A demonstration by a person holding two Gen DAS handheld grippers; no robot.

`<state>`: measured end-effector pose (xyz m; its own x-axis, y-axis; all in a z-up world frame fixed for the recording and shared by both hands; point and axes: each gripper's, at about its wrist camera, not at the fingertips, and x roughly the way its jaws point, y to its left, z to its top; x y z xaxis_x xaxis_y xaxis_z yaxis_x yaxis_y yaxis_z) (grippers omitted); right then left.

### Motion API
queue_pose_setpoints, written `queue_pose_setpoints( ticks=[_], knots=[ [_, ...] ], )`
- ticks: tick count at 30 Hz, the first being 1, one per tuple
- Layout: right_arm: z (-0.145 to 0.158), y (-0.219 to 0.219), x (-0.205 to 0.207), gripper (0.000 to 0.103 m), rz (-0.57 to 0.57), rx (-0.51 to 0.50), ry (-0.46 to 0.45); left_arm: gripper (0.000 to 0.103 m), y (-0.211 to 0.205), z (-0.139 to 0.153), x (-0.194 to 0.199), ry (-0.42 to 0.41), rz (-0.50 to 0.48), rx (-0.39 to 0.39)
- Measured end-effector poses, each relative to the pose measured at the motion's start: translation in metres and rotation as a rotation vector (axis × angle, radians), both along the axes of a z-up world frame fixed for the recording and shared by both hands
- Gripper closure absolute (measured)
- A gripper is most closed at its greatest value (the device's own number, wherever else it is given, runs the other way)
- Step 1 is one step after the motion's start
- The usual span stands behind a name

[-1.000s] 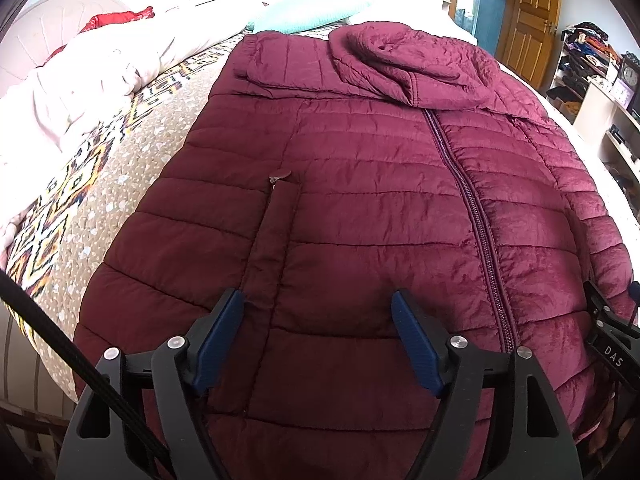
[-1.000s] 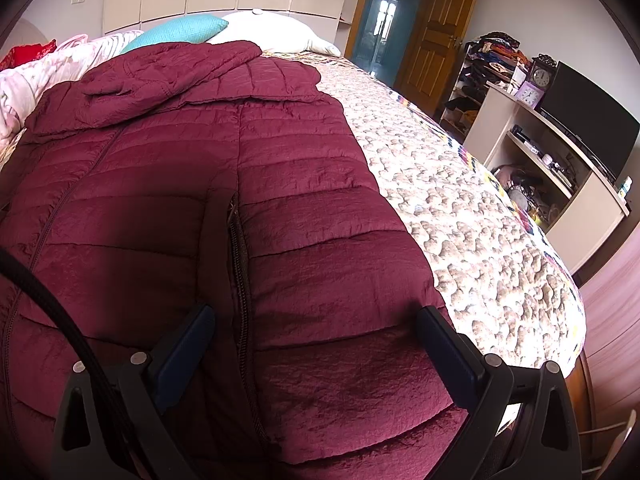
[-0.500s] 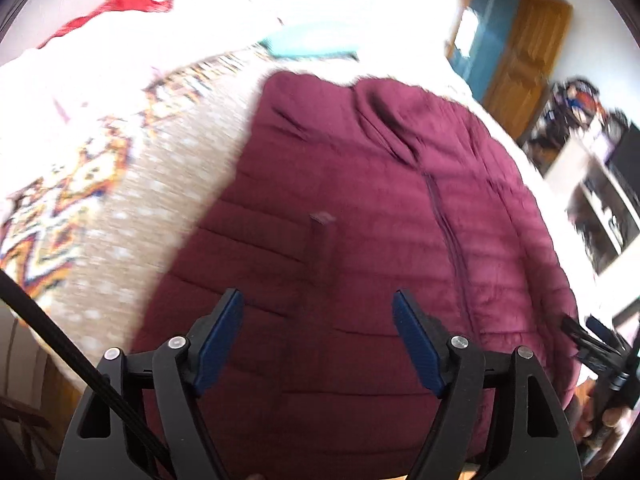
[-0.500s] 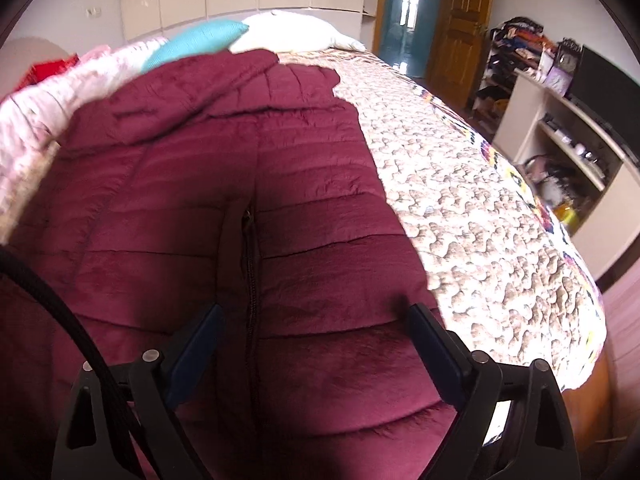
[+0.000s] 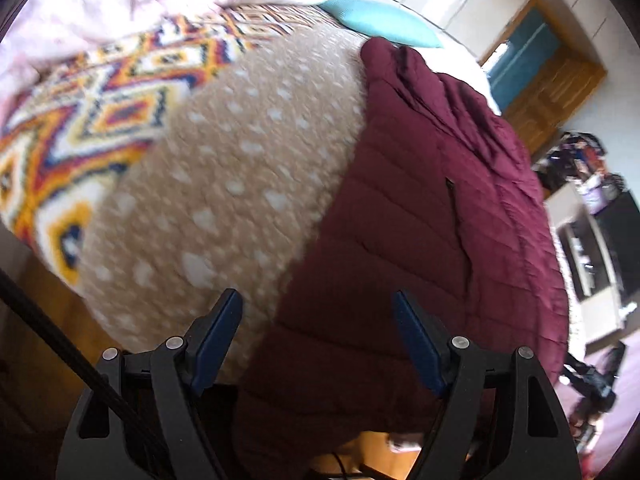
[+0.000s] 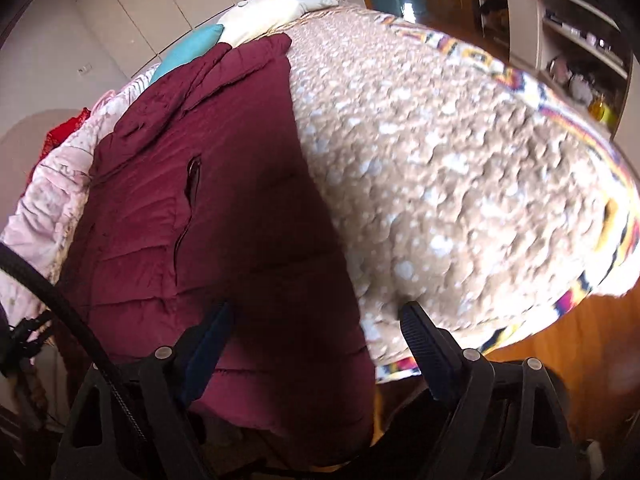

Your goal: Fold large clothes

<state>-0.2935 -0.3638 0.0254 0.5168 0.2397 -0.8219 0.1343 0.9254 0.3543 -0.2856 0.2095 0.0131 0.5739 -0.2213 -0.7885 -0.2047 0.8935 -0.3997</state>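
A maroon quilted puffer jacket [image 5: 432,248] lies flat on the bed, front up, hood at the far end; its hem hangs over the near edge. It also shows in the right wrist view [image 6: 208,200]. My left gripper [image 5: 318,340] is open and empty, above the jacket's left hem corner and the bedspread beside it. My right gripper [image 6: 316,340] is open and empty, above the jacket's right hem corner at the bed's edge. Neither gripper touches the jacket.
The bed has a tan spotted bedspread [image 5: 208,184] with a colourful patterned border [image 6: 616,208]. A teal pillow [image 5: 376,20] and pink bedding [image 6: 44,196] lie at the head. Shelves and a TV unit [image 5: 592,248] stand on the right. Wooden floor [image 6: 560,344] lies below.
Both grippers have pulled back and apart: the left swung to the jacket's left edge, the right to its right edge. Both stay open. The jacket has not moved.
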Motion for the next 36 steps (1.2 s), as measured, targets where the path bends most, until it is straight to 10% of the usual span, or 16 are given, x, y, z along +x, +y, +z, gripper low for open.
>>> queue_pose_setpoints(
  ticks=[17, 22, 28, 36],
  knots=[
    [-0.048, 0.054, -0.029, 0.015, 0.099, -0.020, 0.089, 0.027, -0.027, -0.019, -0.045, -0.022, -0.085, -0.071],
    [-0.040, 0.058, -0.030, 0.072, 0.161, -0.119, 0.113, 0.069, -0.024, -0.021, -0.058, 0.049, -0.057, -0.051],
    [0.020, 0.055, -0.038, 0.084, 0.251, 0.015, 0.045, 0.075, -0.018, 0.037, -0.075, -0.046, -0.074, -0.125],
    [0.148, 0.029, 0.010, 0.085, 0.256, 0.189, -0.277, 0.078, -0.011, 0.152, -0.023, -0.267, -0.085, -0.145]
  ],
)
